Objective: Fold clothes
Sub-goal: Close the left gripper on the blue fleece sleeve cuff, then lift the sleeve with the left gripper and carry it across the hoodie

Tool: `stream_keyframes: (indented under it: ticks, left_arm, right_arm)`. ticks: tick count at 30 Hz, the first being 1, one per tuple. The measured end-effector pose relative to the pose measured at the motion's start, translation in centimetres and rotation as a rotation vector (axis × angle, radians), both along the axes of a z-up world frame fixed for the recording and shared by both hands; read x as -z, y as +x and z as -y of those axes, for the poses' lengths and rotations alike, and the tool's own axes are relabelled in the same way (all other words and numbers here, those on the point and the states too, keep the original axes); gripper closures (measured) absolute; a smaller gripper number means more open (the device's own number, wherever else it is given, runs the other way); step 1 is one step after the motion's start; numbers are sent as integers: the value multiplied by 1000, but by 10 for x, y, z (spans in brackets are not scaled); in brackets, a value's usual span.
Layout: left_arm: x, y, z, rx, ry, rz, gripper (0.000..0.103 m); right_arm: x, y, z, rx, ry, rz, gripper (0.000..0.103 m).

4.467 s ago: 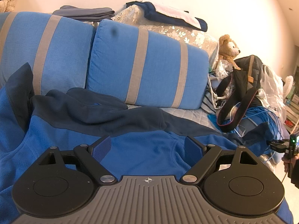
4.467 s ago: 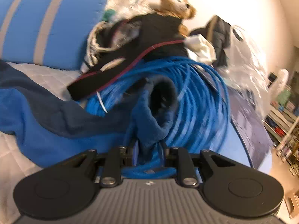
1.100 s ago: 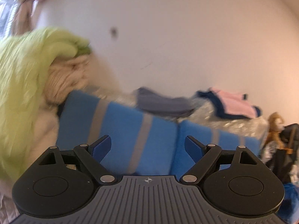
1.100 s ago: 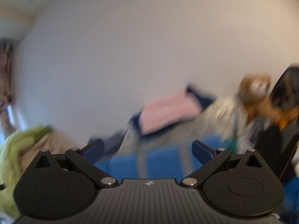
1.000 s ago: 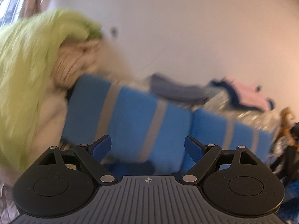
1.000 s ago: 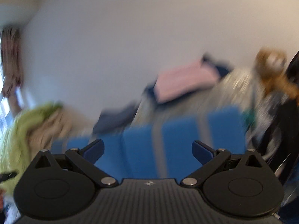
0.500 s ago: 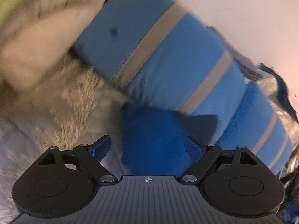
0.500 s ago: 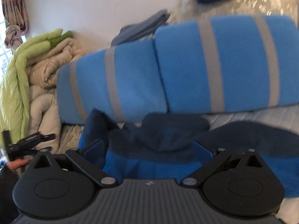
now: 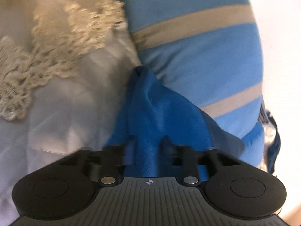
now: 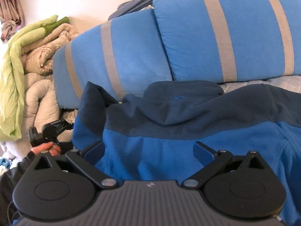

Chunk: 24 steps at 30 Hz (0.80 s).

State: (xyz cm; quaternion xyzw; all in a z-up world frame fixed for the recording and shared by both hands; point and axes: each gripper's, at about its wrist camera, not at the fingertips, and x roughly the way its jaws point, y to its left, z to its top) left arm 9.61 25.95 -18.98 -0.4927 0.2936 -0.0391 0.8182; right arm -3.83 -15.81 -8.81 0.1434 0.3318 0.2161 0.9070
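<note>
A blue fleece jacket (image 10: 178, 141) with a navy yoke and collar lies spread on the sofa seat. Its left sleeve (image 9: 150, 113) runs up to the striped cushion in the left wrist view. My left gripper (image 9: 148, 141) is shut on that sleeve, the fabric pinched between its fingers. It also shows far left in the right wrist view (image 10: 56, 127), held by a hand. My right gripper (image 10: 148, 148) is open and empty, low over the jacket's blue body, its fingers either side of the cloth.
Blue cushions with grey stripes (image 10: 216, 37) back the sofa. A lace-edged white cover (image 9: 56, 56) lies left of the sleeve. A pile of green and beige quilts (image 10: 24, 60) sits at the left. Folded grey cloth (image 10: 139, 0) rests on top of the cushions.
My left gripper dropped from facing the wall to the sofa and closed on the jacket sleeve. My right gripper, open since about a second ago, tilted down and moved closer over the jacket.
</note>
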Motion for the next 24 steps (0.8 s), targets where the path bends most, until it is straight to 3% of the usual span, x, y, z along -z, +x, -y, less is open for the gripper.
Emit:
stream_keyframes:
  ticks: [4,7,12,19,24]
  left_arm:
    - [-45,-16,26,91,176,88,94]
    - [-79,-33,54,212,301,158,94]
    - [-115,-70,103,463,395,217,95]
    - [-99,-91,131,712,338,95,95]
    - [-77,-85,134,802,307,-5,96]
  right_arm:
    - [10,3,1,-10,17,-49,0]
    - [16,8,1,-24,37,-94,0]
    - [23,10,3,-38,64,-143,0]
    - [25,10,4,-51,81,-161,0]
    - [27,10,5,-57,95,-176,0]
